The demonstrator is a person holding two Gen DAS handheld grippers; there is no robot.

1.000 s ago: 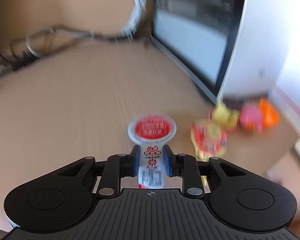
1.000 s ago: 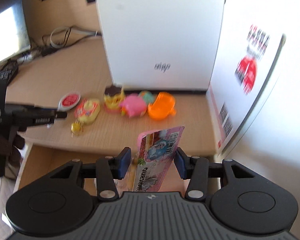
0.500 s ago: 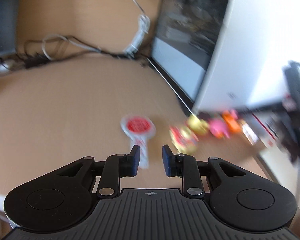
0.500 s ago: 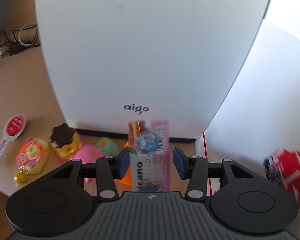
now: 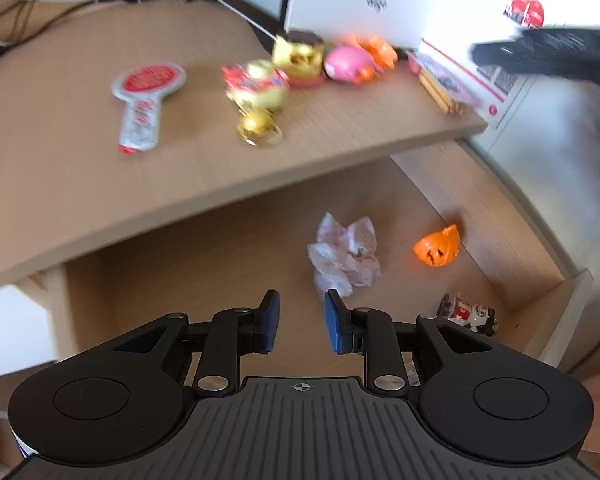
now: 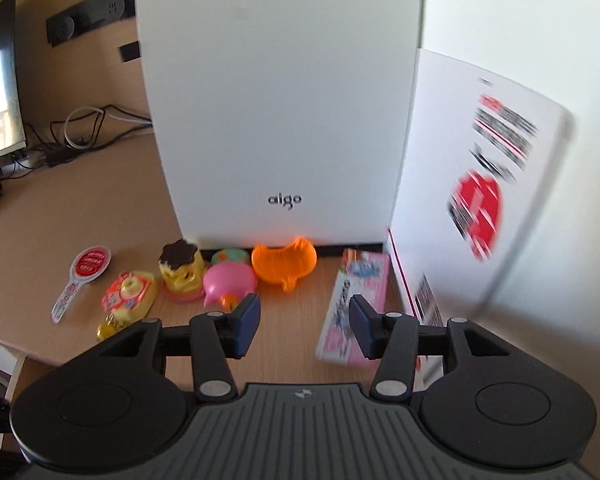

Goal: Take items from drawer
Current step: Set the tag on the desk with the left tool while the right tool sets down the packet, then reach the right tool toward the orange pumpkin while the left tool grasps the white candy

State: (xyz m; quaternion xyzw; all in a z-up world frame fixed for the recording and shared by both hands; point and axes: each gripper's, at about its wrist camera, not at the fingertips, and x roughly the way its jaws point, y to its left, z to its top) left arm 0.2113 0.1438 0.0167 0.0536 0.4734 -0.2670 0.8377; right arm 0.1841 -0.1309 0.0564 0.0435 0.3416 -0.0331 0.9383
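**Emptying the drawer: stock on the surface and stock still inside**

Hovering over the open light-wood drawer (image 5: 512,216), your left gripper (image 5: 298,322) has its blue-padded fingers a narrow gap apart with nothing between them. Your right gripper (image 6: 304,326) sits above the tan wood-grain surface (image 6: 60,216); its fingers have just been opening and stand wider, empty, with the pink printed snack packet (image 6: 356,304) lying flat on the surface just past the right finger, apart from the pads.

Still in the drawer:
- crumpled clear plastic wrapper (image 5: 344,256), near the middle of the floor, just ahead of the left fingers
- small orange jack-o'-lantern toy (image 5: 438,246), to the wrapper's right, near the side wall
- small red, white and black figurine (image 5: 470,314), in the near right corner

Already on the surface, in a row before the tall white "aigo" box (image 6: 280,100):
- paddle-shaped foil sachet with a round red label (image 6: 82,280), at the left end
- yellow and red toy with a gold bell (image 6: 128,298)
- yellow pudding-shaped toy with a dark brown top (image 6: 180,272)
- pink rounded toy (image 6: 228,282), just beside the pudding toy
- small green and orange item (image 6: 230,256), behind the pink toy, too hidden to identify
- orange plastic shell-like piece (image 6: 284,264), against the box's base

A white carton with red print (image 6: 480,200) stands at the right edge, beside the packet.
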